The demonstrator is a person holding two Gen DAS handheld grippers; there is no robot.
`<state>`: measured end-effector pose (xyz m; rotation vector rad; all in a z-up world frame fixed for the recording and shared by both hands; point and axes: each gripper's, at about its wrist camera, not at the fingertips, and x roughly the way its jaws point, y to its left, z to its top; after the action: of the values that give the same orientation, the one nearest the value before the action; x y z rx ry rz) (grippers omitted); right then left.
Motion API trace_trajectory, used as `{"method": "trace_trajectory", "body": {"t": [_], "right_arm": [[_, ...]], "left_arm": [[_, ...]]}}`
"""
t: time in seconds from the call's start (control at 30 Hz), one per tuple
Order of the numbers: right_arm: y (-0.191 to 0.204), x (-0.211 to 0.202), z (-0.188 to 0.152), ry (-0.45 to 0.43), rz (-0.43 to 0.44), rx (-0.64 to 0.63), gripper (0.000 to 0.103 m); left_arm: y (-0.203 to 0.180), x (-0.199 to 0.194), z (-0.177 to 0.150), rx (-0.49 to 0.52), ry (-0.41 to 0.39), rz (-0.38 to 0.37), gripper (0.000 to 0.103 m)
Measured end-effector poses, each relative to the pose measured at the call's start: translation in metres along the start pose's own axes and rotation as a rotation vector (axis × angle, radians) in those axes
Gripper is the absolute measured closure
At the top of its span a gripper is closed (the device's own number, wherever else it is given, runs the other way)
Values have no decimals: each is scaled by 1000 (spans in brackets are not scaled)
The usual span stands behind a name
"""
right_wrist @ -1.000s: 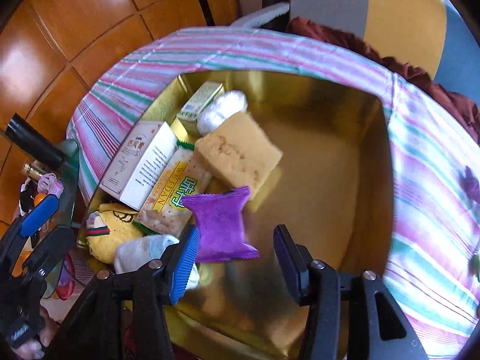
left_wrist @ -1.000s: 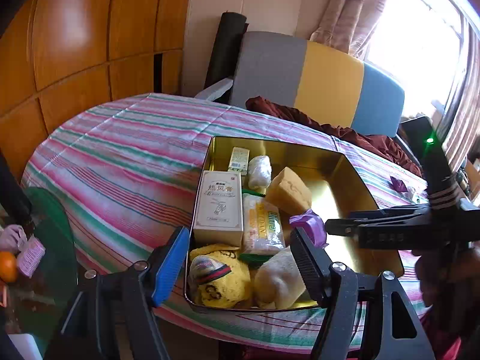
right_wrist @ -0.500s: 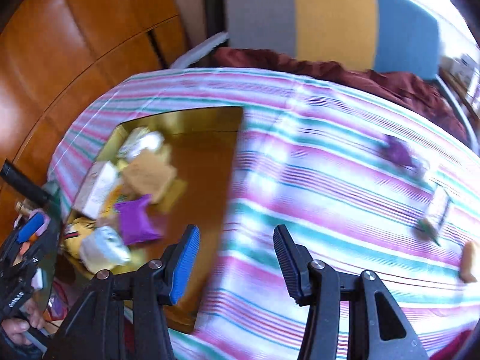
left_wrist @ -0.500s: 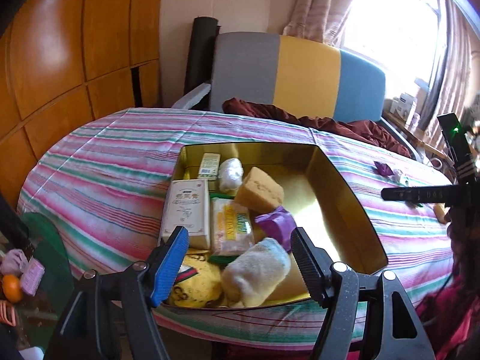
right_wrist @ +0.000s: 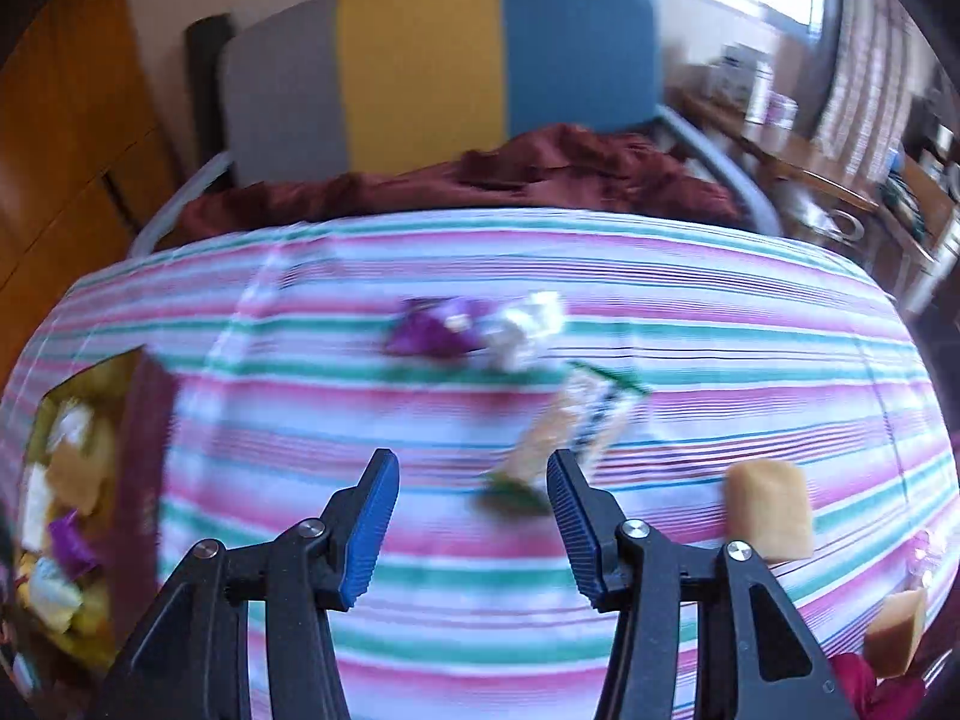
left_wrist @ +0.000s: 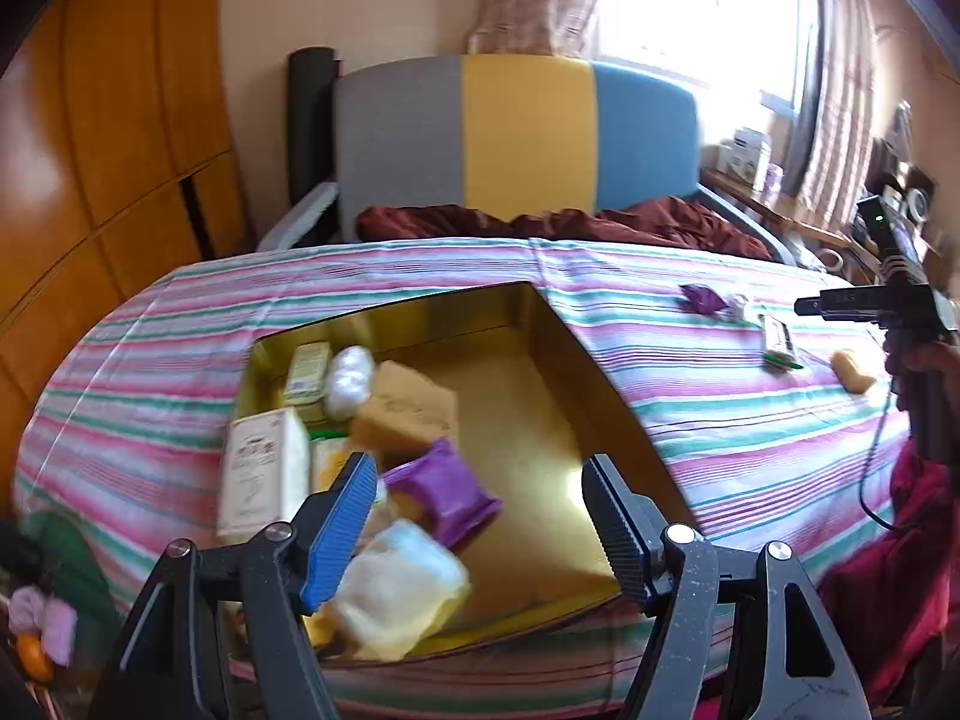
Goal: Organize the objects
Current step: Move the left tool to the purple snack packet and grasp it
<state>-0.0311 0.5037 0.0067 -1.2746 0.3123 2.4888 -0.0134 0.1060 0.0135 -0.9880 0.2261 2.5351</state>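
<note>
A gold tin (left_wrist: pixel 600 384) on the striped tablecloth (left_wrist: pixel 720 396) holds a white box (left_wrist: pixel 261 468), a yellow sponge (left_wrist: pixel 408 408), a purple packet (left_wrist: pixel 444 489), a white cloth roll (left_wrist: pixel 396 588) and a white ball (left_wrist: pixel 348 378). My left gripper (left_wrist: pixel 480 474) hangs open and empty over the tin's near side. My right gripper (right_wrist: pixel 471 468) is open and empty above the cloth, right of the tin (right_wrist: pixel 144 420). Just ahead of it lies a blurred snack packet (right_wrist: pixel 564 426). Farther off lie a purple packet (right_wrist: pixel 429 330) and a white wrapper (right_wrist: pixel 528 324). A yellow sponge piece (right_wrist: pixel 768 516) lies to its right.
A second sponge piece (right_wrist: pixel 894 636) sits at the table's near right edge. A grey, yellow and blue chair (left_wrist: pixel 522 138) with a dark red cloth (left_wrist: pixel 570 222) stands behind the table. Wood panelling runs along the left. A hand (left_wrist: pixel 924 360) holds the right gripper's handle at the right.
The purple packet, between the right jaws a second ago, now lies in the tin. The right gripper has swung right across the cloth to the loose items. The left gripper has shifted rightward.
</note>
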Motion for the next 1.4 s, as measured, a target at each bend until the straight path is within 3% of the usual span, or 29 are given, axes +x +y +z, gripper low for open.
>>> {"method": "trace_trajectory", "body": {"t": [0.13, 0.23, 0.4, 0.7, 0.93, 1.1, 1.4], "right_arm": [[-57, 15, -6, -28, -71, 184, 51], [-94, 13, -10, -37, -25, 382, 51], [-115, 11, -14, -31, 14, 501, 51], [-135, 12, -25, -11, 100, 628, 51], [-155, -9, -33, -117, 130, 733, 51], [-168, -19, -41, -172, 164, 812, 38], [-159, -11, -35, -137, 247, 778, 38]], "left_arm": [[-23, 8, 11, 41, 9, -40, 31], [-43, 16, 21, 71, 15, -71, 31], [-78, 35, 38, 115, 48, -135, 31], [-127, 85, 72, 77, 186, -226, 31], [-158, 126, 103, 59, 232, -262, 32], [-175, 162, 125, 41, 260, -267, 33], [-204, 239, 164, -40, 304, -283, 38]]}}
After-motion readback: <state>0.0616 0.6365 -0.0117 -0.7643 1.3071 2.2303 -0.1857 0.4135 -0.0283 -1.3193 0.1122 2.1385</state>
